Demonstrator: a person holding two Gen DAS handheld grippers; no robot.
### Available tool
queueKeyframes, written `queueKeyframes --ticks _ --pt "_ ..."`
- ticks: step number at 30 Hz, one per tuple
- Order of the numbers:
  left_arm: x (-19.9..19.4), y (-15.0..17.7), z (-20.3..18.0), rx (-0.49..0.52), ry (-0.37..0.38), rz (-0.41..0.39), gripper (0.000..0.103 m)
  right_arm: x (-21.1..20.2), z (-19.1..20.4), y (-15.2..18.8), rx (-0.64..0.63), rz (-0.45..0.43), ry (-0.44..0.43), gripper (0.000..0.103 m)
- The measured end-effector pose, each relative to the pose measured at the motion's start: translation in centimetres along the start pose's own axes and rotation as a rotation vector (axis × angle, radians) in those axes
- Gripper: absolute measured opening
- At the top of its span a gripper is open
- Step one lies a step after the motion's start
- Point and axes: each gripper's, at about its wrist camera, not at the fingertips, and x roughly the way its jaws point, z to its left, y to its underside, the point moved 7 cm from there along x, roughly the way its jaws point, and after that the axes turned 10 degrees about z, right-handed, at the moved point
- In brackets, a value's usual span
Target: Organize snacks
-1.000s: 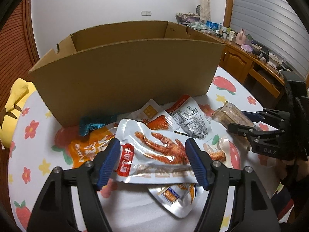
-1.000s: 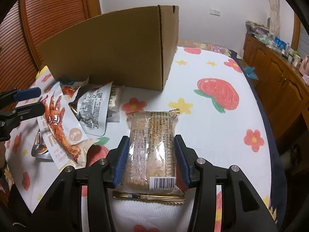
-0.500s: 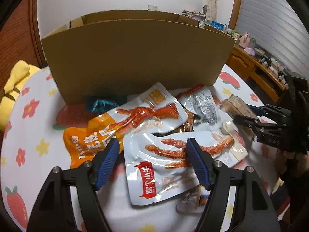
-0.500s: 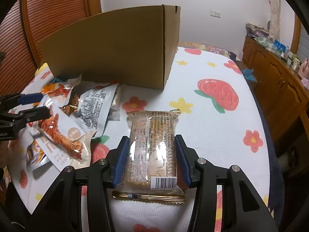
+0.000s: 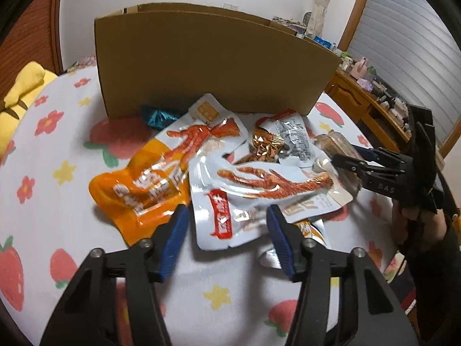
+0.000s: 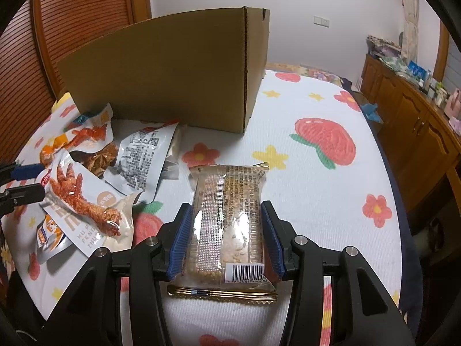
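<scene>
A pile of snack packets lies before an open cardboard box (image 5: 216, 66) (image 6: 173, 72) on a flowered cover. My left gripper (image 5: 227, 232) hangs low over the near end of a white chicken-feet packet (image 5: 259, 184) (image 6: 77, 199). Its jaws are closing, with the packet's edge between the blue pads and no firm press showing. My right gripper (image 6: 227, 243) is shut on a clear biscuit packet (image 6: 227, 207) that rests on the cover. In the left wrist view that gripper (image 5: 360, 163) shows at the right with the packet (image 5: 331, 144) in it.
An orange packet (image 5: 138, 190), a second chicken-feet packet (image 5: 201, 132), a grey printed packet (image 5: 294, 138) (image 6: 144, 158), a gold wrapper (image 5: 265, 144) and a teal wrapper (image 5: 157, 116) crowd the box front. A yellow cushion (image 5: 20, 95) lies left. A cluttered wooden cabinet (image 6: 417, 121) runs along the right.
My left gripper slid sideways and sank toward the white chicken-feet packet, and its jaws narrowed around the packet's near end. The right gripper kept still on the biscuit packet.
</scene>
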Motion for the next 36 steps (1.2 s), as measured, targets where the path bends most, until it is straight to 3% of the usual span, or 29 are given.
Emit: queueKeyframes --ticks 9,13,17,20,27,36 --pt "0.0 1.0 0.5 -0.058 0.064 0.005 0.043 0.0 0.0 0.0 -0.004 0.001 0.008 0.048" --pt "-0.2 0.5 0.4 -0.07 0.09 -0.007 0.026 0.0 0.0 0.0 -0.004 0.001 0.008 0.048" --pt "-0.7 -0.1 0.4 -0.079 0.114 -0.025 0.022 0.0 0.0 0.0 -0.004 0.001 0.008 0.048" --pt "-0.8 -0.4 0.1 -0.066 0.113 -0.028 0.009 0.1 0.0 0.0 -0.005 0.001 0.01 0.048" --pt "-1.0 -0.5 -0.8 -0.023 0.091 -0.039 0.004 0.1 0.0 0.0 -0.006 0.001 0.011 0.048" --pt "-4.0 -2.5 -3.2 0.061 0.046 -0.124 0.0 0.0 0.2 0.0 -0.011 -0.002 0.012 0.046"
